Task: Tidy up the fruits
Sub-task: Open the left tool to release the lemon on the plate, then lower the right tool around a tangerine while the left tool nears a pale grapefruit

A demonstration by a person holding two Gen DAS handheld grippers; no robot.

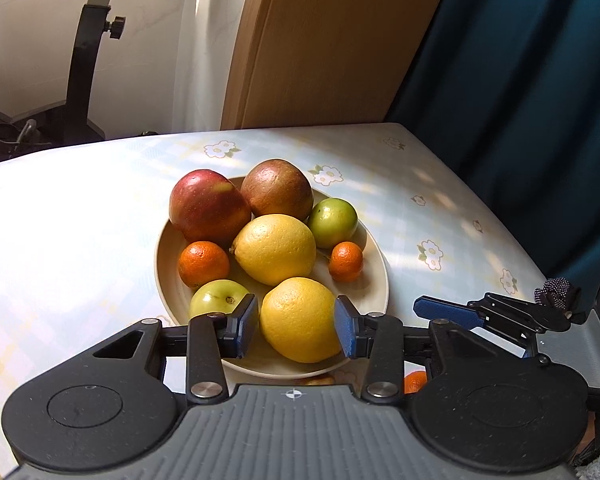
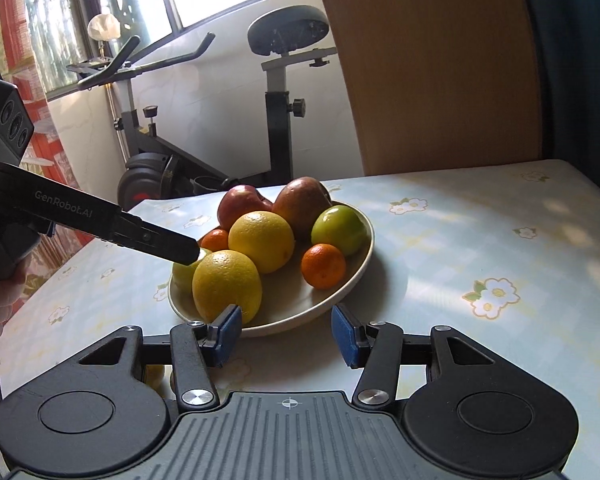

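A beige plate (image 1: 376, 280) (image 2: 356, 276) on the flowered tablecloth holds two red apples (image 1: 208, 204), two yellow oranges, two green fruits (image 1: 334, 222) and two small tangerines (image 1: 204, 264). My left gripper (image 1: 297, 326) is open, its blue pads on either side of the near yellow orange (image 1: 298, 318) (image 2: 226, 284); I cannot tell whether they touch it. My right gripper (image 2: 286, 336) is open and empty, just in front of the plate's near rim. It shows in the left wrist view (image 1: 452, 310) at the right.
Another small orange fruit (image 1: 415, 382) lies on the table under the left gripper's right side. The table's right edge (image 1: 540, 264) meets a dark blue curtain. A wooden panel (image 2: 428, 64) and an exercise bike (image 2: 276, 92) stand behind the table.
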